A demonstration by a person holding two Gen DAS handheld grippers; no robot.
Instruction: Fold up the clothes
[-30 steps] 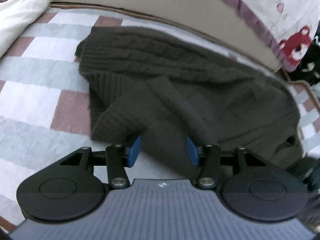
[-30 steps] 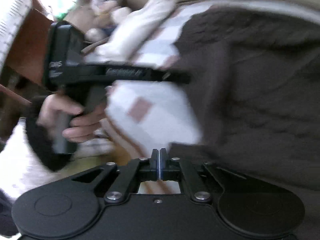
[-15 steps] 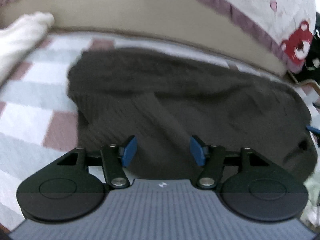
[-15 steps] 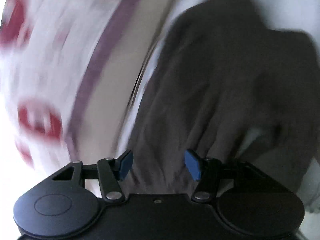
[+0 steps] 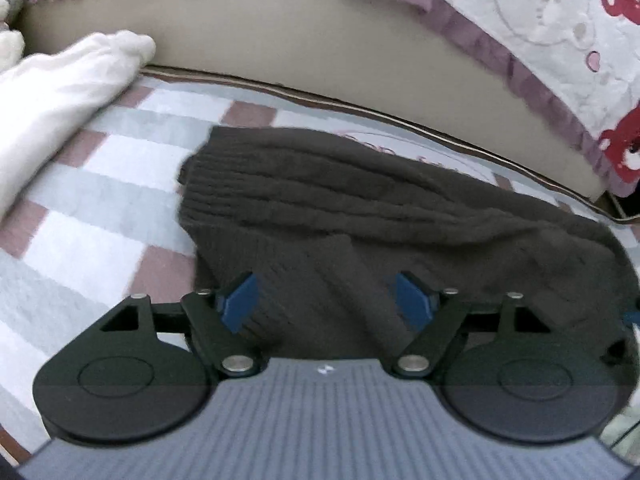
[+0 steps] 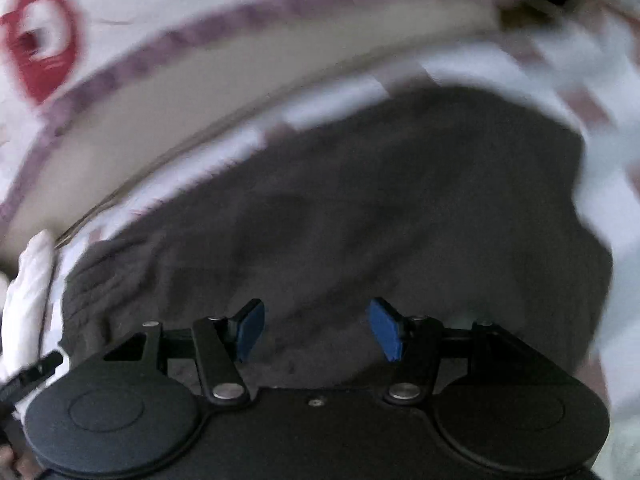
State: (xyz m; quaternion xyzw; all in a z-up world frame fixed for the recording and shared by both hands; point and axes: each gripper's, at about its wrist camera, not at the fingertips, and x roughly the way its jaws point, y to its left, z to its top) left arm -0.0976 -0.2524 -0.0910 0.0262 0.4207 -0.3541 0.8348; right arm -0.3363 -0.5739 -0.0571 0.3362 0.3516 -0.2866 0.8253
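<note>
A dark brown cable-knit sweater [image 5: 360, 216] lies folded in a long bundle on the checked bed cover [image 5: 100, 208]. My left gripper [image 5: 326, 300] is open, its blue pads over the sweater's near edge with knit between them. In the blurred right wrist view the same sweater [image 6: 360, 208] fills the middle. My right gripper [image 6: 316, 330] is open and empty just above the sweater's near side.
A white garment [image 5: 60, 92] lies at the left on the cover. A beige bed board [image 5: 320, 52] runs along the back, with a white quilt with red bears and a purple frill [image 5: 560, 40] over it. The quilt [image 6: 100, 40] also shows at the right wrist's upper left.
My right gripper went from shut to open and swung round to face the sweater. My left gripper stayed open and pulled back a little, tilting up toward the bed board.
</note>
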